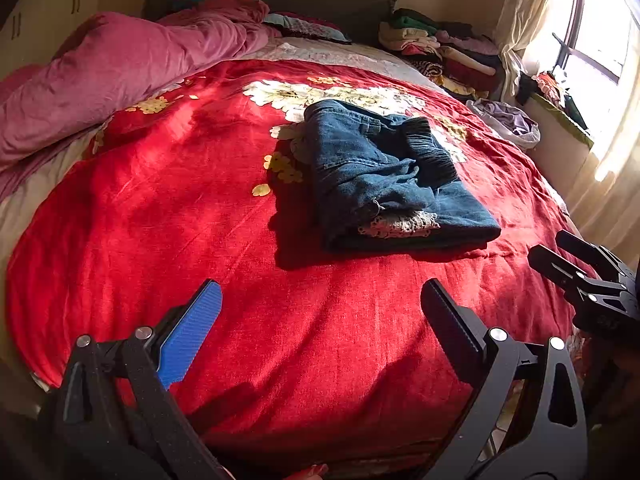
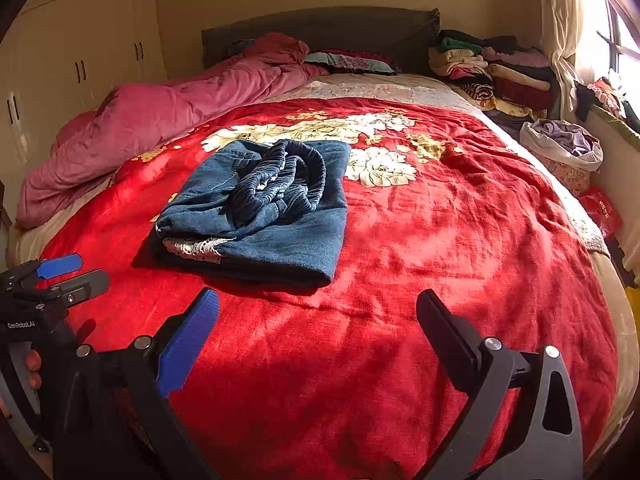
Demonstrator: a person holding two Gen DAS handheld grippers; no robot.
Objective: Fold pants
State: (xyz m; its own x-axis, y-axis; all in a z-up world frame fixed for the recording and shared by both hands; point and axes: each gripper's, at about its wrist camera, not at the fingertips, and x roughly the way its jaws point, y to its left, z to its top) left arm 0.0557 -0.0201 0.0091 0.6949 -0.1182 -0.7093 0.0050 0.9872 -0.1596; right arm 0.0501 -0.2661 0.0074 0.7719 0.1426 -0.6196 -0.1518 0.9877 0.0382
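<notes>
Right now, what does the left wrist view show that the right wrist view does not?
Only the left view shows the right gripper, at its right edge. Only the right view shows the left gripper at its left edge, the fingers on its handle, more wardrobe doors and a red bag beside the bed. Both show the folded jeans on the red blanket, the pink duvet, the clothes pile and each camera's own jaws wide open, holding nothing.

We see a bed [image 2: 440, 240] under a red flowered blanket [image 2: 460, 208]; folded jeans [image 2: 272, 216], a pink duvet [image 2: 160, 120] and stacked clothes [image 2: 492, 72] lie on it.
</notes>
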